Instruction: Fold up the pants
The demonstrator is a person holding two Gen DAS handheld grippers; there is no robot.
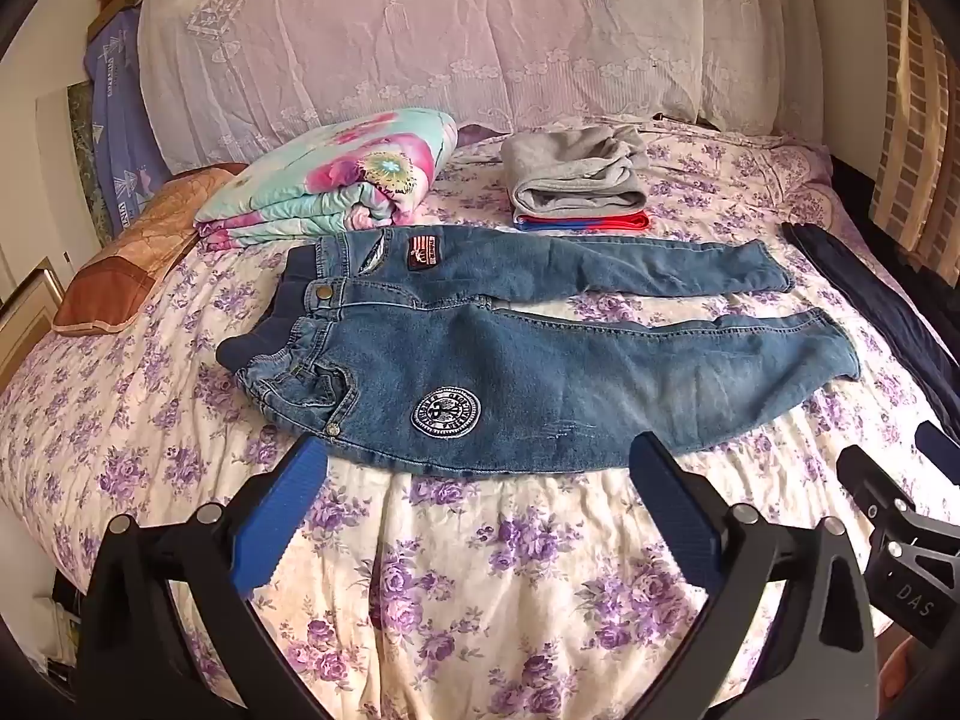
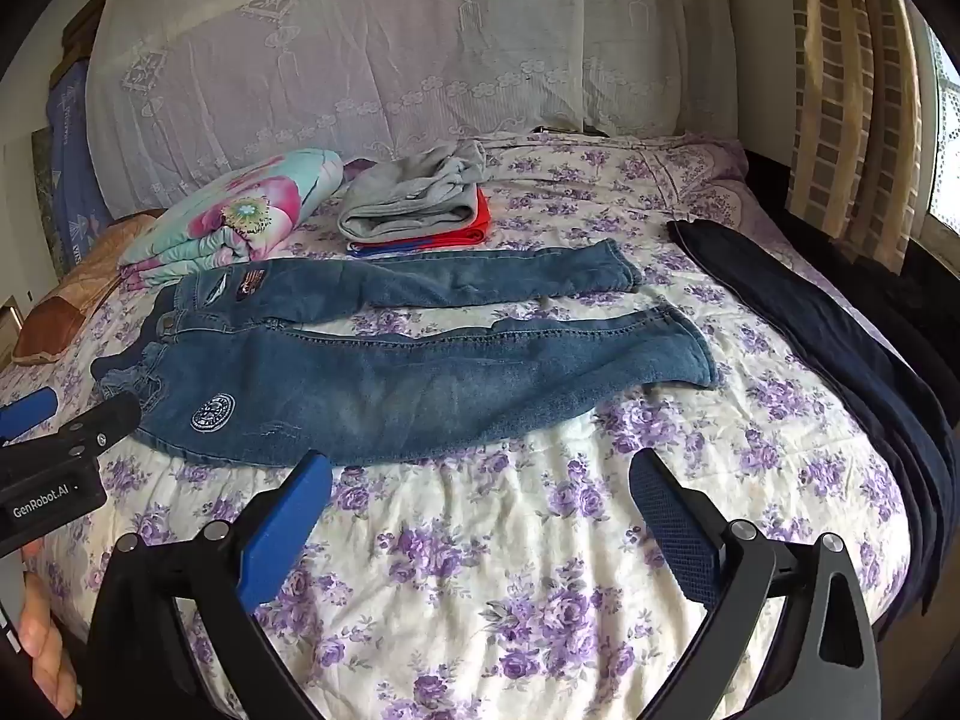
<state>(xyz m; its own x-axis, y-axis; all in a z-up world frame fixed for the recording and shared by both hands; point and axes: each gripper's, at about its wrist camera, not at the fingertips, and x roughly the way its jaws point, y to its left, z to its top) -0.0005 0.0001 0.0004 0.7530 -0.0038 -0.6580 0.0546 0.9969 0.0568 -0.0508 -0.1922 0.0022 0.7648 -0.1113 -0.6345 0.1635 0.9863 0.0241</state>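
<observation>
Small blue jeans (image 1: 540,360) lie flat and unfolded on the floral bedspread (image 1: 480,570), waistband to the left, both legs stretched right with a gap between them. They also show in the right wrist view (image 2: 390,372). My left gripper (image 1: 477,450) is open and empty, just short of the jeans' near edge by the round patch (image 1: 443,413). My right gripper (image 2: 480,468) is open and empty, near the front edge of the near leg. Each gripper shows at the edge of the other's view.
A folded floral quilt (image 1: 336,180) and a stack of folded clothes, grey on top (image 1: 576,180), lie behind the jeans. A dark navy garment (image 2: 840,360) lies along the bed's right side. A brown pillow (image 1: 138,258) sits at the left edge.
</observation>
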